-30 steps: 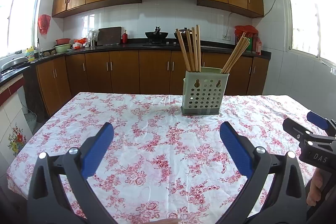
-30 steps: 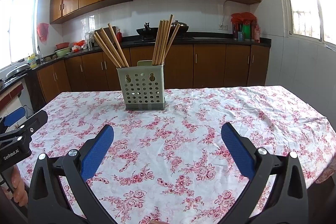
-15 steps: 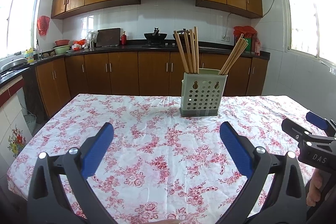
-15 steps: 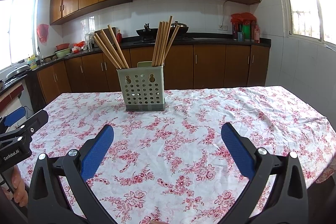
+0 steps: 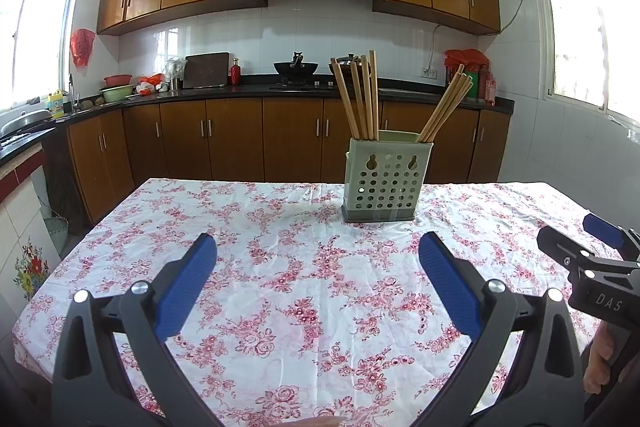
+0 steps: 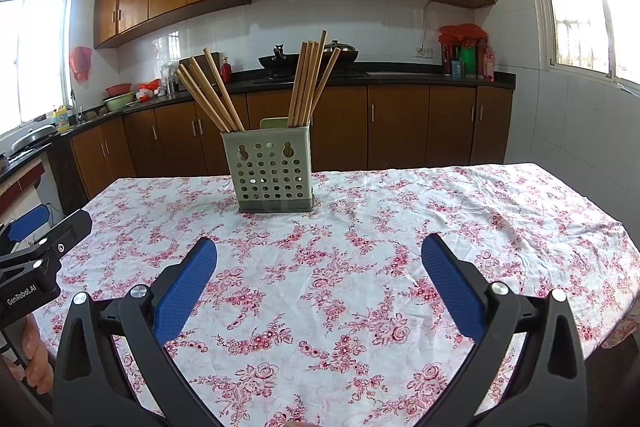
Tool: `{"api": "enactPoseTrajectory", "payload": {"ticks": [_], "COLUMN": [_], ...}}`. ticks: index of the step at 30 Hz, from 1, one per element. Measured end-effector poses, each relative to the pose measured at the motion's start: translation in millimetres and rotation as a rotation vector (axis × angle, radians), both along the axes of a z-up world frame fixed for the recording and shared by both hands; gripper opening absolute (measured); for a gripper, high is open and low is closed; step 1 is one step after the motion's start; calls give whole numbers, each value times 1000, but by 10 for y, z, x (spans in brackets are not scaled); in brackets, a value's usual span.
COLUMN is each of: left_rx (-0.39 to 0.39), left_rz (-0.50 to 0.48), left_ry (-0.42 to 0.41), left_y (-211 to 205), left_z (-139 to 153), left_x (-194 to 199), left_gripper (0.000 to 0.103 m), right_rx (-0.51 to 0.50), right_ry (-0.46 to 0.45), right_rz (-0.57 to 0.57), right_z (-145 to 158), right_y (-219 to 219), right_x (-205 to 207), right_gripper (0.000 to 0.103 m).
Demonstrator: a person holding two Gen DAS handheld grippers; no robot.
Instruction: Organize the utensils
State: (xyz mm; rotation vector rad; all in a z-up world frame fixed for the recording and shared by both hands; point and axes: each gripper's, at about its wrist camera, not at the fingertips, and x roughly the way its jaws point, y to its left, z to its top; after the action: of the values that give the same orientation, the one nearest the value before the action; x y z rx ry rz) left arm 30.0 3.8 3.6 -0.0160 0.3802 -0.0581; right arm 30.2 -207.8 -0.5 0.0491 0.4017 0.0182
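A pale green perforated utensil holder (image 5: 386, 181) (image 6: 273, 171) stands upright at the far side of the table. Wooden chopsticks (image 5: 360, 99) (image 6: 310, 79) stick up in two bunches, one in each half; the second bunch (image 5: 446, 109) (image 6: 208, 95) leans outward. My left gripper (image 5: 318, 251) is open over the cloth, well short of the holder, with nothing between its blue pads. My right gripper (image 6: 319, 253) is also open and empty, equally short of the holder. Each gripper shows at the edge of the other's view.
The table carries a white cloth with red flowers (image 5: 280, 267) (image 6: 440, 227). Behind it run brown kitchen cabinets and a dark counter (image 5: 240, 91) with a wok and bowls. A person's hand (image 6: 36, 355) grips the left tool's handle.
Both views have shifted only slightly; the holder sits a little further left in the left wrist view. Both grippers stay open and empty.
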Motion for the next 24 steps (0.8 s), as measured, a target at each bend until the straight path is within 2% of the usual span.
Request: {"api": "enactPoseTrajectory", "payload": {"ticks": [24], "left_rx": [-2], "left_rz": [1], "left_ry": [2], "left_y": [0], "left_z": [-16], "left_x": [14], "left_gripper": [99], "right_rx": [1], "right_ry": [0], "right_rz": [-3], "right_z": [4], "right_y": [20], "right_x": [1], "right_gripper": [101]}}
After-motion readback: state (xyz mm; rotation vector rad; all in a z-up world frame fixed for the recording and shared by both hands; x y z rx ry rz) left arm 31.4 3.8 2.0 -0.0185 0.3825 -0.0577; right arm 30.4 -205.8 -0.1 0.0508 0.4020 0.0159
